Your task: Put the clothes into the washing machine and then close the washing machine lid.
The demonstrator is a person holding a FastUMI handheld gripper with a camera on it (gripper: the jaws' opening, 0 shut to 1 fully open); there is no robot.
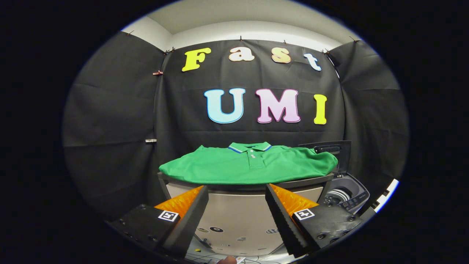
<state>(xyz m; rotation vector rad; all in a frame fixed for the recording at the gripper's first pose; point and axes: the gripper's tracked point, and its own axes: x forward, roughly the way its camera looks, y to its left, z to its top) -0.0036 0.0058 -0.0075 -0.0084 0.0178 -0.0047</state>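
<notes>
Green knit, one polo shirt (249,165), lies spread flat across the top of a table (238,209), collar toward the far wall at 12 o'clock from the gripper (236,212). Its left sleeve drapes past the table's left edge, and its right sleeve reaches the right edge, close to the washing machine (346,194).

One washing machine stands at about 2 o'clock from the fingers, just beside the table's right end and lower than the tabletop. Its lid (329,150) stands raised behind the opening, dark and upright against the black cloth wall.

Two fingers (190,216) are spread wide apart and hold nothing; black ridged pads face each other, orange wedges behind them, one square marker on each. They sit below and short of the table's front edge, well apart from the shirt. Between them the table's pale front panel shows, with open room up to the edge.

Black cloth closes the booth at 9, 12 and 3 o'clock. Some small round stickers dot the panel's lower part.
</notes>
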